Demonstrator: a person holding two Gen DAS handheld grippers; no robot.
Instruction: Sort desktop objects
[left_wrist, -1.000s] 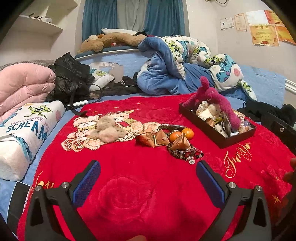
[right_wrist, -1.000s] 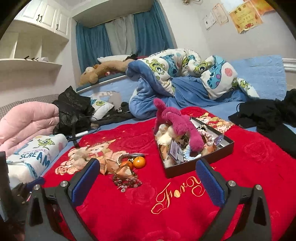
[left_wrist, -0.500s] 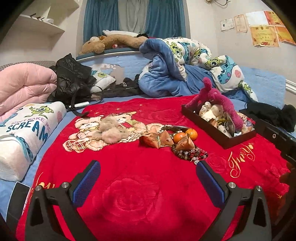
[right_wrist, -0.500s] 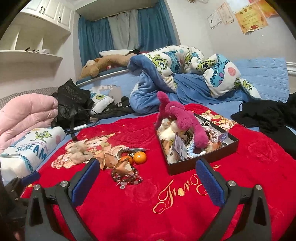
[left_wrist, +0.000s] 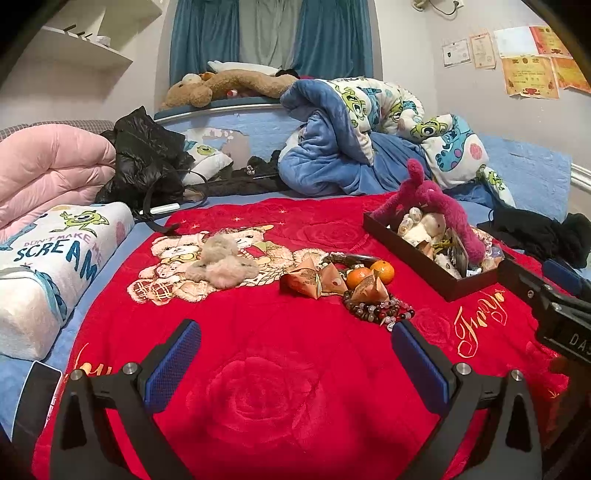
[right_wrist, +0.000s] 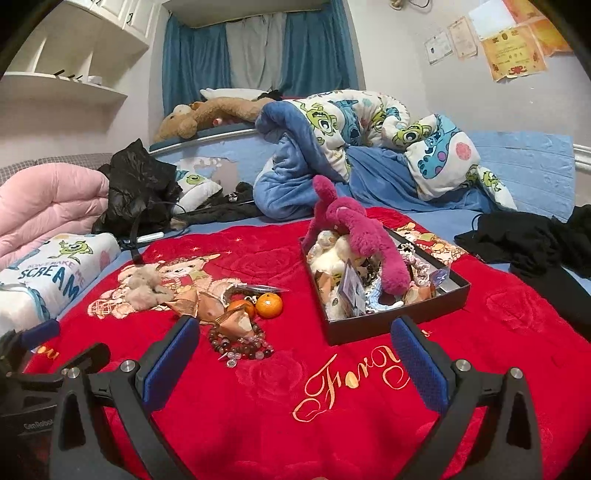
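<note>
The left gripper (left_wrist: 295, 363) fills the bottom of its own view, its blue-padded fingers (left_wrist: 173, 363) spread wide with nothing between them. The right gripper (right_wrist: 295, 362) sits likewise at the bottom of its frame, fingers (right_wrist: 419, 365) wide apart and empty.

Box contents (right_wrist: 354, 284) partly hidden under pink plush (right_wrist: 365, 236); small items not identifiable. Dark flat object (left_wrist: 35, 398) cut off at left edge. Wall certificates (left_wrist: 532, 75) illegible.
</note>
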